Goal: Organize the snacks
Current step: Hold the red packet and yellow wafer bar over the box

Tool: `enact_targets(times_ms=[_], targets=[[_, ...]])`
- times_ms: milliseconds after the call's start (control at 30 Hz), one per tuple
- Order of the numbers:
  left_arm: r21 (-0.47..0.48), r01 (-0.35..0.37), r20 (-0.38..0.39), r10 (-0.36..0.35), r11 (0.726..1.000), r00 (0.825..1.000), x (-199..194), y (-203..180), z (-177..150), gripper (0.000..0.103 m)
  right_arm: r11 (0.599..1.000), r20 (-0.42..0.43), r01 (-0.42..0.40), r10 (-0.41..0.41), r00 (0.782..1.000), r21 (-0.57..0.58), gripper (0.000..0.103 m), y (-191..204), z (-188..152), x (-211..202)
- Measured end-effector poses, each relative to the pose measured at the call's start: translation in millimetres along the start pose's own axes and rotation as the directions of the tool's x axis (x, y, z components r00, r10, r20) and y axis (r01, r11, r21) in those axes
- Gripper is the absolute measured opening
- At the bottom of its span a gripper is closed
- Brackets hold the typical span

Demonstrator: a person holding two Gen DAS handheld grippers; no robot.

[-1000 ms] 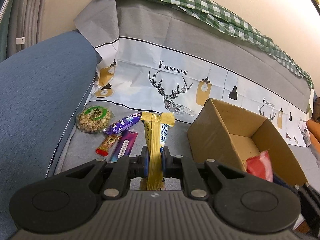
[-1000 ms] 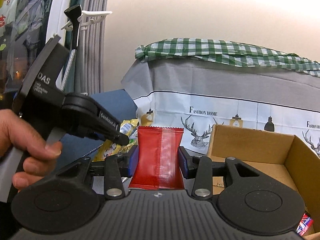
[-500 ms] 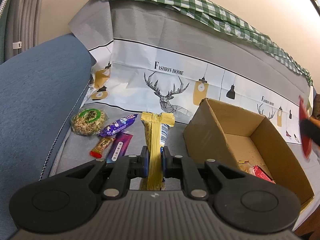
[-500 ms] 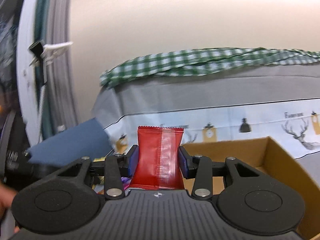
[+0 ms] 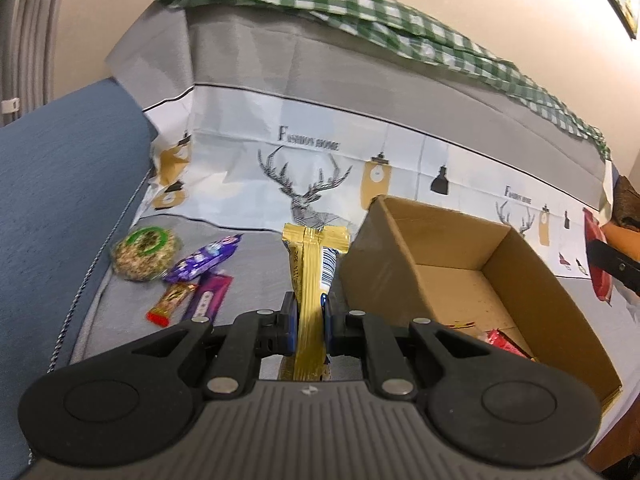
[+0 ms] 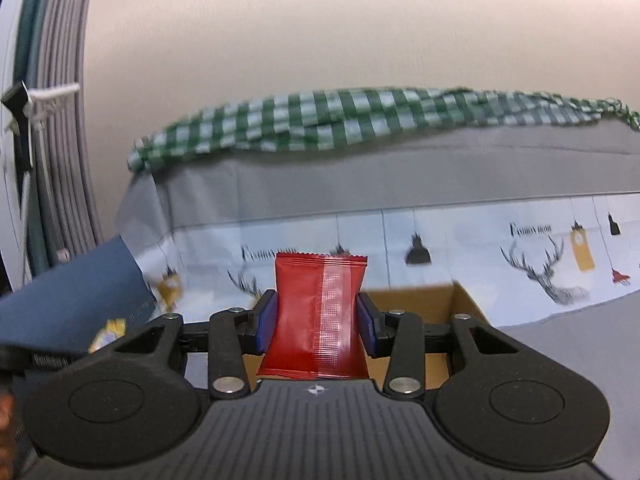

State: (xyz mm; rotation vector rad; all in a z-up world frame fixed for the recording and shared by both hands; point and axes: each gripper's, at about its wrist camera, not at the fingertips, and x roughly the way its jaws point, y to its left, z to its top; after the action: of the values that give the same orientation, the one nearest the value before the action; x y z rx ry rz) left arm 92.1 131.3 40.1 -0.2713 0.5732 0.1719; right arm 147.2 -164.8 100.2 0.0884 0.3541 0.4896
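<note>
Both grippers loaded with snack packets beside the cardboard box.

Left gripper (image 5: pixel 311 322): jaws pinched nearly closed on a gold packet (image 5: pixel 310 280), held upright above the grey sofa cover (image 5: pixel 260 264), just left of the cardboard box (image 5: pixel 460 276). Right gripper (image 6: pixel 317 322): jaws part open, clamped on both sides of a red packet (image 6: pixel 318 316), upright, the box's far right corner behind it. Loose on the cover near its left edge: round nut cake (image 5: pixel 143 253), purple bar (image 5: pixel 204 260), magenta bar (image 5: pixel 208 296), small red-ended bar (image 5: pixel 170 304). Red wrappers (image 5: pixel 502 342) lie on the box floor.
</note>
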Motion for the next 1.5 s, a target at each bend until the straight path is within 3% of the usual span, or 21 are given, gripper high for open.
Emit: enact_targets(times_ms=[200,500,633,1200,1500], targets=[[0.055,0.042,0.066,-0.046,0.998,0.997,-2.8,-26.9,0.5,0.014,0.999,-0.014,0.025,-0.026,1.0,-0.035,0.043,-9.7,-4.9,0.6],[0.15,0.142,0.132,-0.162,0.979,0.978,1.3,-72.8,-0.3,0.014,0.994,-0.019,0.087,-0.089,0.996,-0.072,0.044,-27.7,-4.8,-0.9],[0.194,0.154,0.157,-0.185,0.969,0.97,9.1,-90.7,0.9,0.014,0.991,-0.031,0.119,-0.121,0.992,-0.053,0.044,-39.2,-5.9,0.5],[0.273,0.229,0.145,-0.275,0.934,0.95,53.6,-121.8,14.6,0.014,0.955,-0.048,0.294,-0.293,0.955,0.028,0.044,-51.5,-9.3,18.5],[0.296,0.264,0.123,-0.311,0.918,0.942,61.0,-130.6,14.1,0.014,0.952,-0.061,0.307,-0.305,0.95,0.016,0.044,-46.7,-10.1,29.8]])
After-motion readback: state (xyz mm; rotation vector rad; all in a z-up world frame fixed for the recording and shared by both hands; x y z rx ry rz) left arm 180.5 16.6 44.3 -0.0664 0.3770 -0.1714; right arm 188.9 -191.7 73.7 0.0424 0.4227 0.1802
